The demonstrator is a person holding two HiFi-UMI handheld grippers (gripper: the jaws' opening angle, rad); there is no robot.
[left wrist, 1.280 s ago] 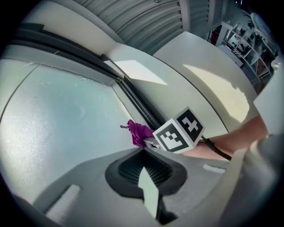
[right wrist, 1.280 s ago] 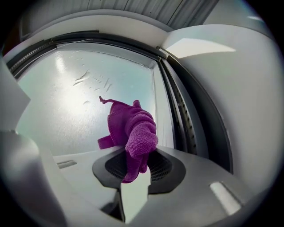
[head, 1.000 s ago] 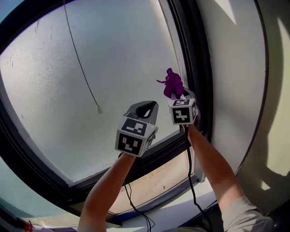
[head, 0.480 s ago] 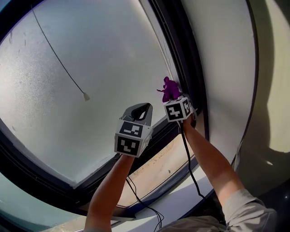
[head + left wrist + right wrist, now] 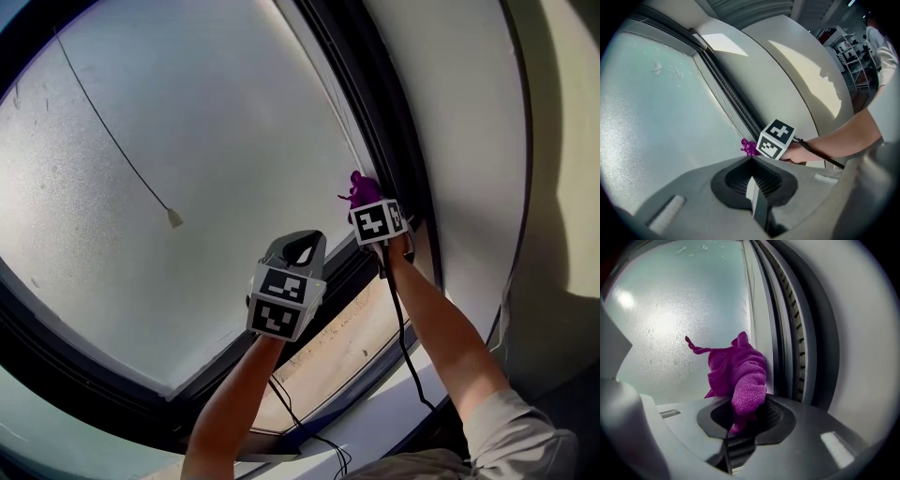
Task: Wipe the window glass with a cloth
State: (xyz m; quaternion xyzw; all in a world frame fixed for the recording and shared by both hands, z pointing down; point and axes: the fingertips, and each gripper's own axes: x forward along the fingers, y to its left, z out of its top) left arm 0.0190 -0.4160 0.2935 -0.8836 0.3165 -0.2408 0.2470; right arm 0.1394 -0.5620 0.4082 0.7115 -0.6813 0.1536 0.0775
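**Cloth pressed into the corner of the pane**

Since half a second ago the right gripper has edged further toward the dark window frame, and the left gripper has dropped a little lower over the pane. The right gripper's fingers are clamped on the crumpled purple microfibre cloth, which bunches out ahead of them. In the right gripper view the cloth lies against the frosted window glass at its right edge, just beside the frame's ribbed seal. The right forearm reaches up and forward, nearly straight, with a black cable trailing down along it.

The left gripper is held lower and to the left, in front of the frosted window glass, on a raised forearm. In its own view the left gripper has its fingers together with nothing between them. A thin cord with a small pale end piece hangs across the pane, well apart from both grippers.
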